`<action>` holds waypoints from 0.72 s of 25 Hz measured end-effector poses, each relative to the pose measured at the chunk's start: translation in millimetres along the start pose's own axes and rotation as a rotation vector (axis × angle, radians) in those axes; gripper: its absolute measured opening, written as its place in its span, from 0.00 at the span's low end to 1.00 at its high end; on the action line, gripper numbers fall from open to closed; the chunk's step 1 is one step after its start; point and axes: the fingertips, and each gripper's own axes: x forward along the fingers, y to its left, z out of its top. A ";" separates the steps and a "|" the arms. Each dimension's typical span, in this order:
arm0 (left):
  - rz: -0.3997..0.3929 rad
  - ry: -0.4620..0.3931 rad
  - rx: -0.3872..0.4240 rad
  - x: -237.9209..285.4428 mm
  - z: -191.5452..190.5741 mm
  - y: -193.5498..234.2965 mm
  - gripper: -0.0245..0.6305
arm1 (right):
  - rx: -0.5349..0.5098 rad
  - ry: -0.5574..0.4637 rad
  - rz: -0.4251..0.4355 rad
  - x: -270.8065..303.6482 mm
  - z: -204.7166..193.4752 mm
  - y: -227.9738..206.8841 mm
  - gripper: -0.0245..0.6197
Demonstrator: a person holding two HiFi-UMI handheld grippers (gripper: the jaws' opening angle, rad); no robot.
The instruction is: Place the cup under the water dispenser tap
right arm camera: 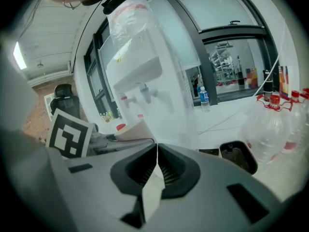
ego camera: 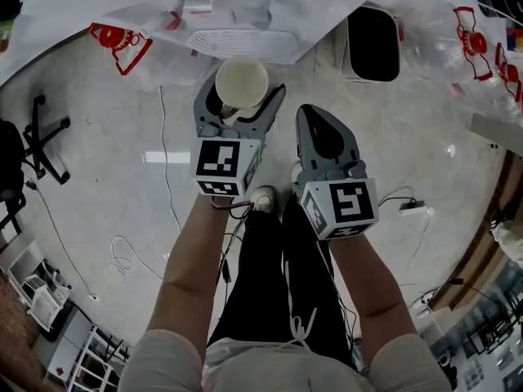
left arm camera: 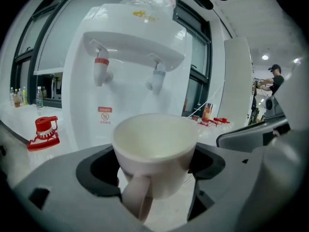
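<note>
Fingers of the left gripper hold the white cup upright by its sides. Just beside it, the right gripper has its fingers pressed together on nothing. Beyond the cup stands the water dispenser, its taps higher than the cup.

Seen from above, the bare left forearm and bare right forearm reach toward 12 o'clock. The grey two-jaw left gripper clamps a white ceramic cup between wide-set jaws. At its 4 o'clock, the grey two-jaw right gripper has its jaws pressed together, empty.
</note>
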 end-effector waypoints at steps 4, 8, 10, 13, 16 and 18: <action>0.017 0.012 0.027 23.9 -8.8 10.6 0.67 | -0.067 0.021 0.008 17.2 2.7 -16.2 0.08; 0.015 0.015 0.061 45.5 -13.1 14.4 0.67 | -0.095 0.008 0.007 25.7 9.2 -24.4 0.08; 0.022 0.009 0.096 54.2 -13.6 15.8 0.67 | -0.097 0.012 0.009 26.7 4.6 -24.3 0.08; 0.043 -0.006 0.129 64.5 -11.3 20.0 0.67 | -0.100 0.022 0.018 27.7 -4.5 -22.7 0.08; 0.051 -0.011 0.130 75.9 -7.9 22.4 0.67 | -0.101 0.037 0.019 29.2 -9.5 -23.9 0.08; 0.056 -0.006 0.132 79.8 -8.2 25.0 0.67 | -0.104 0.041 0.022 30.2 -9.5 -23.1 0.08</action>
